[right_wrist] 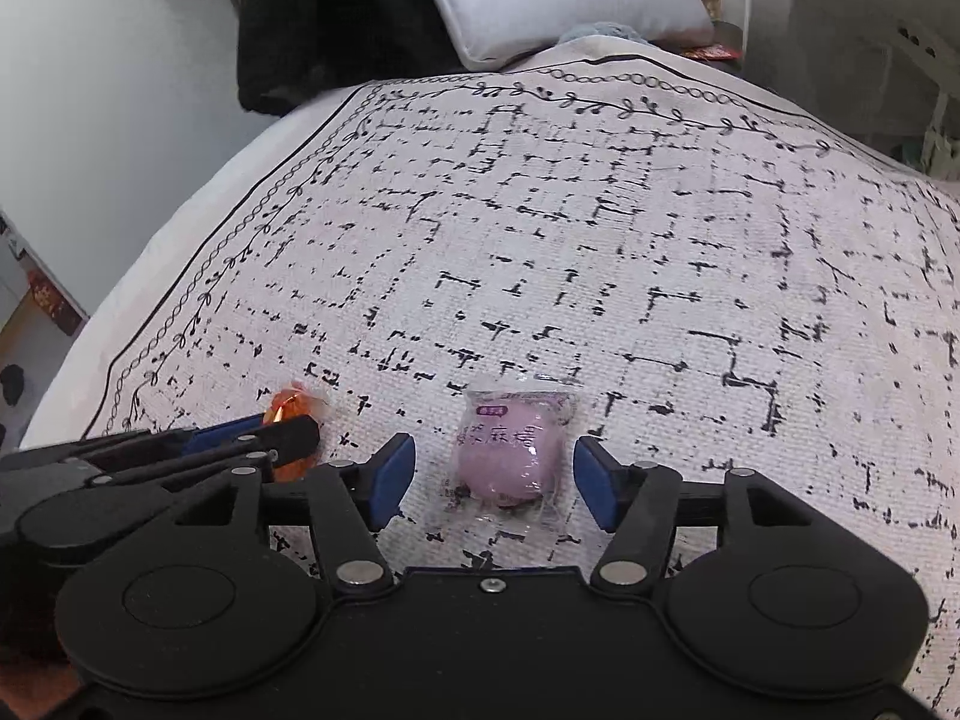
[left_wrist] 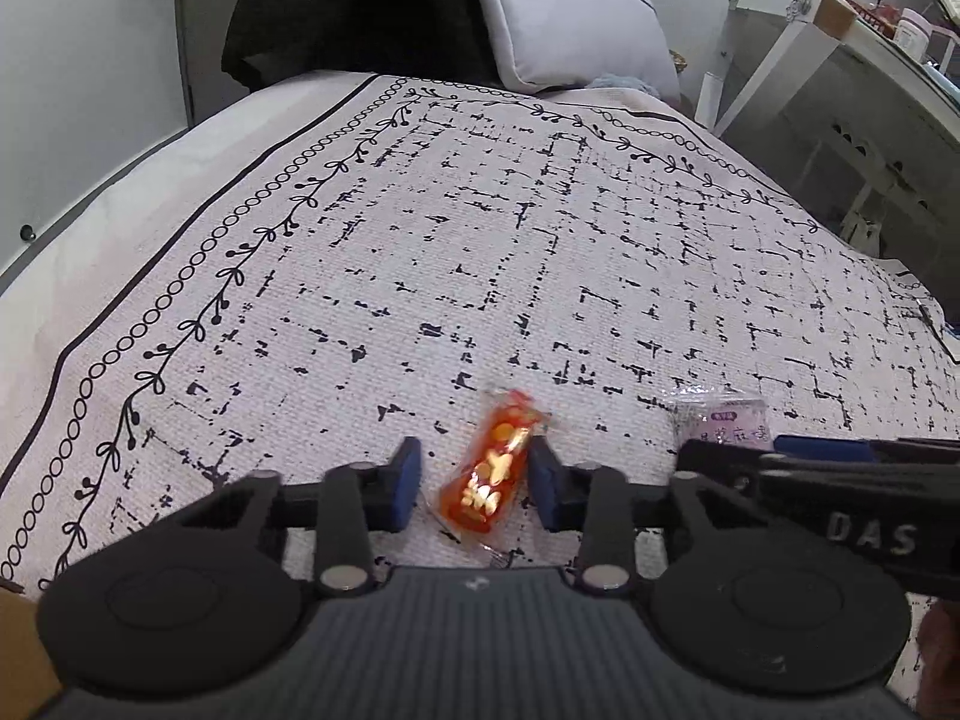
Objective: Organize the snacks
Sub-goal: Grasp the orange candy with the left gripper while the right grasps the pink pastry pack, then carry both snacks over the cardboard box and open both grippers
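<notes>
An orange-red wrapped snack [left_wrist: 493, 468] is seen lying tilted on the patterned cloth [left_wrist: 420, 252], with a pale pink snack in clear wrap [right_wrist: 510, 450] laid flat nearby.

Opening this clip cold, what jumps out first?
Two wrapped snacks on the patterned bedspread: an orange-red packet between the left tool's blue pads, and a pink one lying between the right tool's open pads, untouched. A grey pillow leans at the far end.

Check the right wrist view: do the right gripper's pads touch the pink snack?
No, the pink snack lies between the right gripper pads with gaps on both sides.
</notes>
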{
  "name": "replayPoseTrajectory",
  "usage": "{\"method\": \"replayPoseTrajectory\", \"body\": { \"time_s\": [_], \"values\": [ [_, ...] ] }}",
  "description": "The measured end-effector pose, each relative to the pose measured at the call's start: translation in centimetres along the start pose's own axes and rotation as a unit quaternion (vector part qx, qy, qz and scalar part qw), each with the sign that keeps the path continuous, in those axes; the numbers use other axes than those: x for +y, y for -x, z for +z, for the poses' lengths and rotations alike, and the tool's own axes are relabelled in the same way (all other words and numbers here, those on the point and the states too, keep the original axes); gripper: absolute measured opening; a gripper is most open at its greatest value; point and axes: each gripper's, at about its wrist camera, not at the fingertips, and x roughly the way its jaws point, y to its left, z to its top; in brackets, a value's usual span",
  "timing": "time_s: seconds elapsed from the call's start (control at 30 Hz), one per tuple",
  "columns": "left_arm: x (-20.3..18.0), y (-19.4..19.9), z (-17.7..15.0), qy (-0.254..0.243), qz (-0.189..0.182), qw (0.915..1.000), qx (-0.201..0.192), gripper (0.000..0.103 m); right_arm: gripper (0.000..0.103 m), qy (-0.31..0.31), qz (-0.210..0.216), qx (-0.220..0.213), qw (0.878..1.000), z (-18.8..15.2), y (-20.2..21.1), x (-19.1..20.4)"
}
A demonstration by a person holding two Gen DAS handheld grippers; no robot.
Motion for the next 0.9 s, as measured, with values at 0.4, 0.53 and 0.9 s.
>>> {"method": "replayPoseTrajectory", "body": {
  "time_s": [0.4, 0.53, 0.9],
  "values": [
    [1.5, 3.2, 0.7, 0.042, 0.022, 0.9989, -0.006, 0.016, 0.034, 0.064, 0.013, 0.010, 0.998, -0.4, 0.3, 2.2],
    [2.1, 5.5, 0.8, 0.063, 0.032, 0.9974, -0.009, 0.016, 0.033, 0.083, 0.019, -0.007, 0.996, -0.7, 2.0, 2.9],
    [2.7, 12.6, -0.1, 0.115, 0.034, 0.9922, -0.032, 0.016, 0.033, 0.104, 0.036, -0.040, 0.993, -1.1, 7.5, 5.3]
  ]
}}
